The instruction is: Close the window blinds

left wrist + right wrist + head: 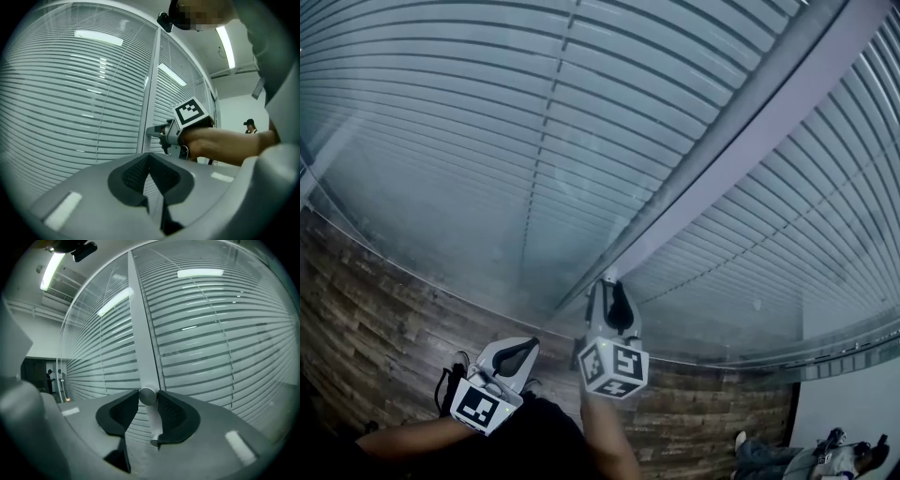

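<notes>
Horizontal slat blinds (487,112) hang behind glass on both sides of a pale upright frame (750,122). A small round metal knob (147,395) sticks out from that frame (140,333). My right gripper (147,397) is shut on the knob, one pad against each side. From the left gripper view, the right gripper (157,133) reaches level to the frame (150,84). In the head view my right gripper (608,281) meets the frame's lower part. My left gripper (528,345) hangs to its left, away from the glass. Its jaws (149,157) are shut with nothing between them.
The floor (366,328) under the glass wall has a wood-plank pattern. A white wall (853,403) stands at the lower right with someone's shoes (750,450) beside it. People stand far off (250,125) down the corridor (49,376).
</notes>
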`<state>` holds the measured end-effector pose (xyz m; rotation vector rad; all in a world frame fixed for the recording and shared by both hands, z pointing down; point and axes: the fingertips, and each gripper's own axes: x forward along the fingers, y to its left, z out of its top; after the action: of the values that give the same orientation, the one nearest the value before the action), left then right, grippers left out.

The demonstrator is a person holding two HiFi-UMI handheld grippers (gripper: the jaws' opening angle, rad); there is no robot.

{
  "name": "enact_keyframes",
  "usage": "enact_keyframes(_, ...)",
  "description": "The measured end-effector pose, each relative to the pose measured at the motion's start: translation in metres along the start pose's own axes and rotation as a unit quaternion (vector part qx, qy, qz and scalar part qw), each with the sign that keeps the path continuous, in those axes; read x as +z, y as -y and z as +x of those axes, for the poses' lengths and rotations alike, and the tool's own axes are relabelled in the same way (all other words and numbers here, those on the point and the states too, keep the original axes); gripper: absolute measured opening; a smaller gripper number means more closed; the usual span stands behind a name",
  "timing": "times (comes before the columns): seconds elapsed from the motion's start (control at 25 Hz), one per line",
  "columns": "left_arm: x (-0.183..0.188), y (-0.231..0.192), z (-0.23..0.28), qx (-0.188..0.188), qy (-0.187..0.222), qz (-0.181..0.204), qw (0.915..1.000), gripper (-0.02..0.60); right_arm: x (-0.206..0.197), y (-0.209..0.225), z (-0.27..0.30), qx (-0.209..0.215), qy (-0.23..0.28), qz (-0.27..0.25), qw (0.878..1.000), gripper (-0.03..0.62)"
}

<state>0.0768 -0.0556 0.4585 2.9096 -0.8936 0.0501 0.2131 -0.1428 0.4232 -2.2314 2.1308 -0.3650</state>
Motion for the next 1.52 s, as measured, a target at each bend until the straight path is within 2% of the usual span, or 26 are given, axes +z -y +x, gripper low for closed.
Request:
enact_keyframes(0.08,-0.005,0.000,0.003,-0.004,-0.003,-0.004,1.0000,0.000,-0.003,0.001,0.000,-0.004,0.003,-0.030,1.000,0.132)
enact_keyframes(0.16,-0.005,-0.001,0.009,-0.004,-0.004,-0.012,0.9999,0.000,0.001,0.006,0.001,-0.012,-0.002,-0.098,0.995,0.129)
enact_keyframes(0.28,0.000,0.000,0.012,-0.005,-0.007,-0.021,0.9997,0.000,0.012,0.001,0.000,-0.016,-0.020,-0.206,0.978,0.129)
enact_keyframes(0.44,-0.001,0.008,0.008,-0.006,0.000,-0.026,0.9996,0.000,0.011,-0.007,0.000,-0.024,-0.037,-0.310,0.950,0.129)
enact_keyframes(0.52,-0.003,0.008,0.006,-0.002,0.004,-0.026,0.9996,0.000,0.008,-0.008,0.000,-0.026,-0.044,-0.345,0.937,0.129)
enact_keyframes(0.72,-0.006,0.014,0.000,0.007,0.005,-0.035,0.9994,0.000,0.011,-0.011,-0.003,-0.028,-0.052,-0.388,0.920,0.129)
enact_keyframes(0.88,-0.006,0.015,-0.001,0.016,0.010,-0.041,0.9990,0.000,0.009,-0.013,0.000,-0.029,-0.065,-0.453,0.888,0.129)
enact_keyframes(1.08,-0.009,0.023,-0.003,0.027,0.009,-0.043,0.9986,0.000,0.010,-0.011,-0.001,-0.046,-0.077,-0.545,0.833,0.127)
enact_keyframes(1.16,-0.009,0.025,-0.004,0.034,0.011,-0.042,0.9985,0.000,0.010,-0.011,-0.001,-0.048,-0.077,-0.563,0.821,0.127)
enact_keyframes(1.24,-0.008,0.028,-0.005,0.040,0.013,-0.042,0.9982,0.000,0.010,-0.011,-0.002,-0.046,-0.072,-0.571,0.817,0.129)
enact_keyframes(1.28,-0.008,0.030,-0.006,0.042,0.014,-0.043,0.9981,0.000,0.010,-0.011,-0.003,-0.043,-0.068,-0.566,0.820,0.129)
enact_keyframes(1.32,-0.008,0.031,-0.006,0.045,0.015,-0.044,0.9979,0.000,0.010,-0.011,-0.004,-0.037,-0.063,-0.549,0.832,0.132)
enact_keyframes(1.36,-0.008,0.033,-0.006,0.047,0.016,-0.047,0.9976,0.000,0.010,-0.010,-0.006,-0.025,-0.057,-0.514,0.855,0.133)
enact_keyframes(1.4,-0.009,0.035,-0.006,0.049,0.015,-0.051,0.9973,0.000,0.011,-0.010,-0.008,-0.009,-0.051,-0.459,0.887,0.133)
enact_keyframes(1.44,-0.011,0.036,-0.006,0.051,0.013,-0.055,0.9971,0.000,0.012,-0.009,-0.011,0.009,-0.045,-0.391,0.919,0.148)
enact_keyframes(1.48,-0.012,0.037,-0.006,0.052,0.011,-0.058,0.9969,0.000,0.015,-0.007,-0.012,0.025,-0.037,-0.320,0.946,0.166)
enact_keyframes(1.52,-0.013,0.037,-0.006,0.053,0.010,-0.061,0.9967,0.000,0.017,-0.005,-0.012,0.034,-0.028,-0.256,0.966,0.172)
